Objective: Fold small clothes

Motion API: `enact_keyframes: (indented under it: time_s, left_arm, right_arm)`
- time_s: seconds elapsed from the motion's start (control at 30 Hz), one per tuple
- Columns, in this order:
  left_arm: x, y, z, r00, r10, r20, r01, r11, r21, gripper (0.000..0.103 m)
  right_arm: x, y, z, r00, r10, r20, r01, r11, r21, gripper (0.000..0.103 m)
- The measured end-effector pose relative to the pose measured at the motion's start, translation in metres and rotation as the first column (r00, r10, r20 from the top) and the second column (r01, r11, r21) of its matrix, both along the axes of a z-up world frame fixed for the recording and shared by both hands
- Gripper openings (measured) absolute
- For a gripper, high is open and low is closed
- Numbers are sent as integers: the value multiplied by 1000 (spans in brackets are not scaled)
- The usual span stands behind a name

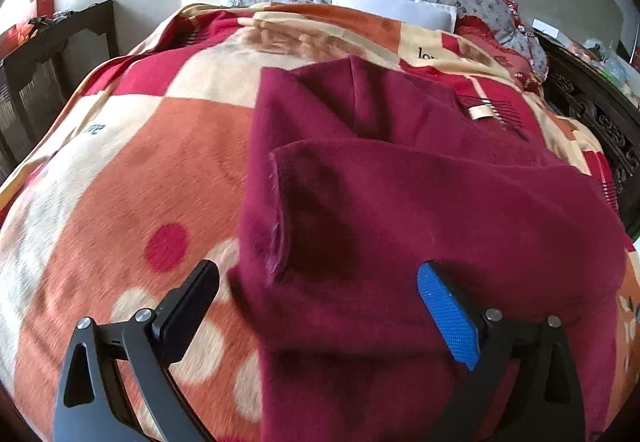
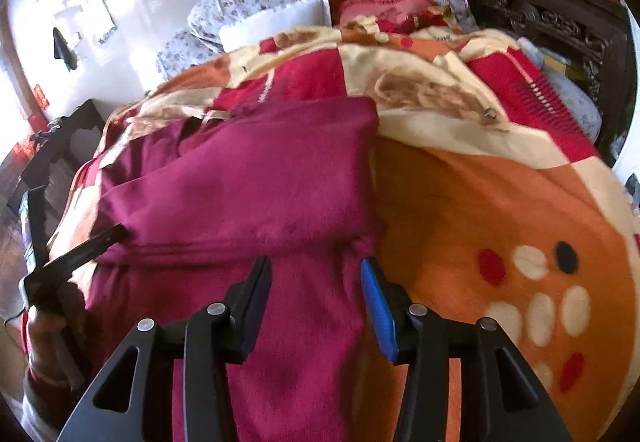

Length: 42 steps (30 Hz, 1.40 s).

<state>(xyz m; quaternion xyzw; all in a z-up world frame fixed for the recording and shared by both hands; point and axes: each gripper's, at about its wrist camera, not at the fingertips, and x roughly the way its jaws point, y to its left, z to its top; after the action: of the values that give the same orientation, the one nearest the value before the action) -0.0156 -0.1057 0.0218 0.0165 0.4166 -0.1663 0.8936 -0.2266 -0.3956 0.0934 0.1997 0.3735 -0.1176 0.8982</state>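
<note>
Left tool (image 1: 318,296) gapes wide and empty over the maroon garment (image 1: 400,202) half-folded on the bed's blanket (image 1: 120,162) near its foot edge, right tool (image 2: 316,294) released astride the lower panel, so regrip both near corners evenly before folding.

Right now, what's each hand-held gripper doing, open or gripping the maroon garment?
Left hand-held gripper: open wide, nothing gripped, above the maroon garment.
Right hand-held gripper: open, pads not pressing on the garment below.
</note>
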Motion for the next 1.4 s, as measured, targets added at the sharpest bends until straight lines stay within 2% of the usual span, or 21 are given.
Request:
enact_keyframes:
  time_s: [0.1, 0.2, 0.4, 0.6, 0.77, 1.0, 1.03, 1.07, 1.17, 1.2, 1.3, 1.33, 1.4]
  left_arm:
    - [-25, 8, 11, 1000, -6, 31, 5, 999, 36, 99]
    - [-57, 15, 25, 997, -39, 67, 34, 997, 66, 99]
    - [-107, 34, 38, 994, -68, 85, 62, 996, 65, 99]
    - [-143, 76, 20, 997, -67, -27, 67, 998, 11, 99]
    - [-166, 110, 4, 995, -32, -98, 29, 999, -33, 99]
    - [-184, 102, -11, 983, -72, -167, 61, 996, -69, 99]
    - [-186, 99, -13, 982, -81, -171, 70, 995, -67, 99]
    - [-188, 95, -14, 983, -87, -165, 80, 996, -50, 99]
    - [-193, 85, -17, 986, -101, -132, 106, 994, 28, 99]
    - [-195, 84, -18, 986, -108, -127, 114, 993, 41, 99]
    - [-199, 88, -17, 986, -111, -126, 115, 993, 28, 99]
    - [-199, 90, -18, 986, -109, -127, 113, 993, 23, 99]
    - [-202, 93, -17, 986, -104, -132, 107, 994, 17, 99]
  right_arm:
    - [-31, 5, 14, 1000, 24, 16, -24, 1000, -15, 64]
    - [-57, 8, 21, 999, 49, 25, -49, 999, -2, 68]
    - [-97, 24, 12, 997, 76, 19, -77, 997, 12, 77]
    - [-118, 39, -15, 993, 108, -45, -105, 993, 51, 77]
    - [-147, 46, -18, 983, 163, -83, -158, 986, 58, 81]
    - [-150, 62, -41, 975, 209, -82, -199, 974, 109, 82]
    - [-147, 64, -47, 975, 211, -70, -201, 972, 118, 79]
    - [-145, 66, -49, 976, 209, -64, -201, 973, 113, 59]
    - [-141, 75, -50, 974, 218, -54, -215, 975, 52, 16]
    - [-143, 78, -46, 973, 224, -56, -224, 975, 11, 10]
    - [-152, 70, -36, 982, 182, -53, -184, 982, -39, 9]
    - [-153, 67, -37, 984, 161, -72, -166, 984, -70, 3]
    - [-154, 58, -45, 987, 123, -99, -130, 989, -67, 2]
